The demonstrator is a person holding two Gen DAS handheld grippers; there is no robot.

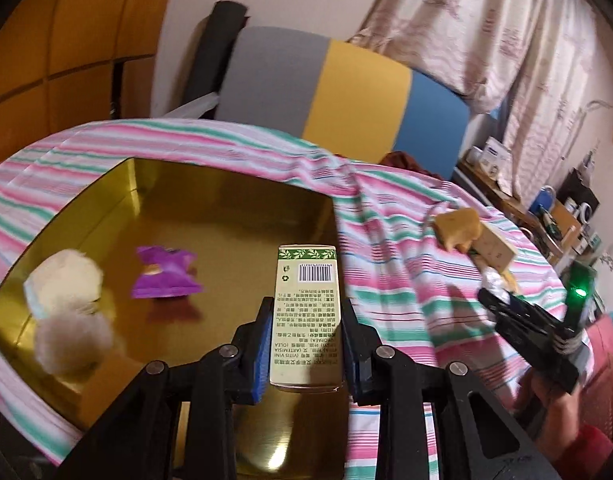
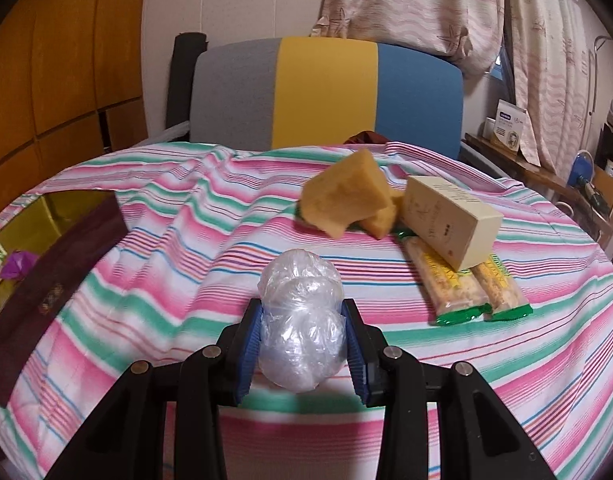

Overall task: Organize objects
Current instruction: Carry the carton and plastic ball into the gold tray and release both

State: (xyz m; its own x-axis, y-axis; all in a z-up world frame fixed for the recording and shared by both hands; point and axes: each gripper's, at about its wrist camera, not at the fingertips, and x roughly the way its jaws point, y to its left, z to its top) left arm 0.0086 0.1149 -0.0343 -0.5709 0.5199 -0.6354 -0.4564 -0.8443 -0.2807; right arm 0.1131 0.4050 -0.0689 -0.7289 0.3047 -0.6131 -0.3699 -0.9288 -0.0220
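My left gripper is shut on a tall cream carton with a green leaf band and a barcode, held over the gold box. Inside that box lie a purple wrapper and fluffy pale puffs. My right gripper is shut on a crumpled clear plastic ball above the striped cloth. In the left wrist view the right gripper shows at the right with the plastic ball in it. The gold box peeks in at the left of the right wrist view.
On the cloth lie yellow sponge pieces, a cream box and two green-ended snack bars. A dark maroon lid leans by the gold box. A grey, yellow and blue chair back stands behind. Cluttered shelves are at the right.
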